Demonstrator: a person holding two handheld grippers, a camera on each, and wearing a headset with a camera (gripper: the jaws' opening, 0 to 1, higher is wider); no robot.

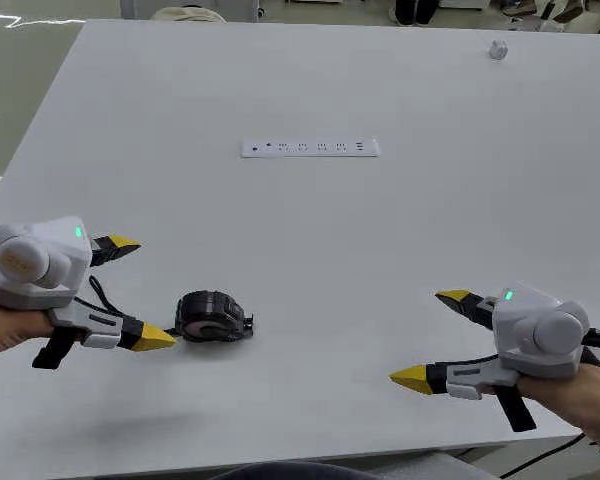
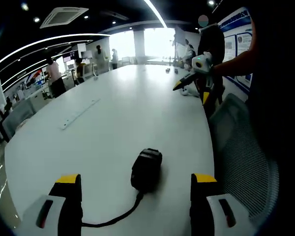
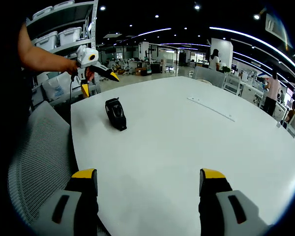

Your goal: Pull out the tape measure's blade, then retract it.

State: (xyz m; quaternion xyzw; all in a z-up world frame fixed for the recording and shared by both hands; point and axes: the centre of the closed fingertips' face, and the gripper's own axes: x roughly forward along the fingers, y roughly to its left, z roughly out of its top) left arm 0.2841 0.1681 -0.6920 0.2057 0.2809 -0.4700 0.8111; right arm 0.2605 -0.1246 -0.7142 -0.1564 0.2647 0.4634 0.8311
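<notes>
- I'm holding the left gripper [image 1: 148, 290] over the near left of the white surface [image 1: 310, 230], jaws spread wide and pointing right, toward the tape measure [image 1: 212, 316].
- The tape measure is lying on its side just beside that gripper's nearer yellow tip. In the left gripper view it's sitting ahead, between the two jaws, with its black strap trailing back toward me.
- I'm hovering the right gripper [image 1: 428, 336] at the near right, jaws wide as well and pointing left, well apart from the tape measure.
- A power strip [image 1: 310, 148] is lying flat farther out, mid-surface.
- A small white object [image 1: 497, 49] is sitting near the far right corner.
</notes>
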